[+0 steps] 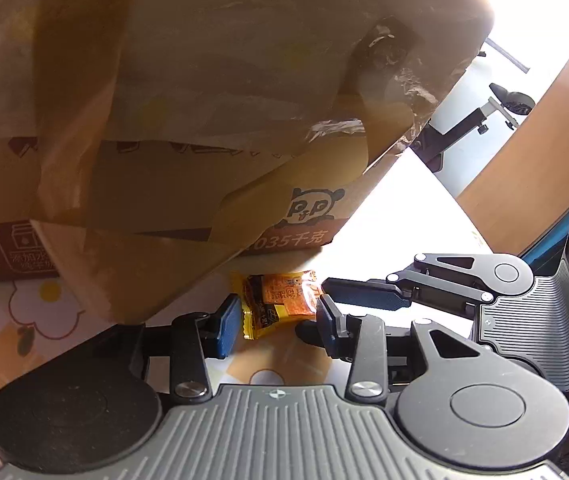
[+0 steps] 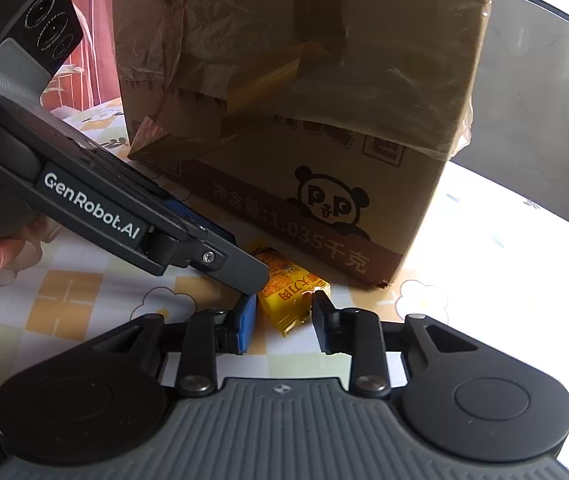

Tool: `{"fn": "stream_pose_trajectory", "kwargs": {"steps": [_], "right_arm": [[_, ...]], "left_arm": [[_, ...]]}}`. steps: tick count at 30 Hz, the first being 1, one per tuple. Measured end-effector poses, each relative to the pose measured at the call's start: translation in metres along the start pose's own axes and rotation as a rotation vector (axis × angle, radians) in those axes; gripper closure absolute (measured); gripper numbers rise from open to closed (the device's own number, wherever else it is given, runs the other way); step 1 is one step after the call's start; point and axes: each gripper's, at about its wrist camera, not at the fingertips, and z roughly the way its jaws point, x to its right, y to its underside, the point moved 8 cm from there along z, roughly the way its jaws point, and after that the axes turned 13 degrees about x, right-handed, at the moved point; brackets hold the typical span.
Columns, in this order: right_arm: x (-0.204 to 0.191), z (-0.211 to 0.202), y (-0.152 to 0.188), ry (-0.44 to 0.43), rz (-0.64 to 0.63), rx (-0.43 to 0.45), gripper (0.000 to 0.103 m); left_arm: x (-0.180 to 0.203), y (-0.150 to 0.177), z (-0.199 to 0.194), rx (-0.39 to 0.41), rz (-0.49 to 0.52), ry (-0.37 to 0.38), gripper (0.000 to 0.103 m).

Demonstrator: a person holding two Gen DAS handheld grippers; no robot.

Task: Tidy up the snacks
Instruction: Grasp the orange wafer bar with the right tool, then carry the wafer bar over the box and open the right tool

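Standing on the flower-print tablecloth, a tape-wrapped cardboard box carries a panda logo. Just beside its lower front edge lies a small yellow-and-orange snack packet with printed characters and crimped, glossy ends. Both claws frame it: the left gripper and the right gripper each stand parted around the packet, pads not visibly pressing.

We are looking at a home dining spot.
A flowered tablecloth is covering the table, a taped cardboard box is sitting on it, pink curtains are hanging behind.
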Motion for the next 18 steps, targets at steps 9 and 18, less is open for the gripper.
{"fn": "stream_pose_trajectory", "kwargs": {"steps": [9,18], "right_arm": [[-0.027,-0.01,-0.011,-0.029,-0.024,0.028,0.072],[-0.04,-0.015,-0.026,-0.019,-0.025,0.062,0.072]], "left_arm": [[0.008,0.0,-0.021,0.021,-0.009,0.008,0.06],[0.016,-0.011,-0.049,0.078,-0.038,0.023,0.061]]}}
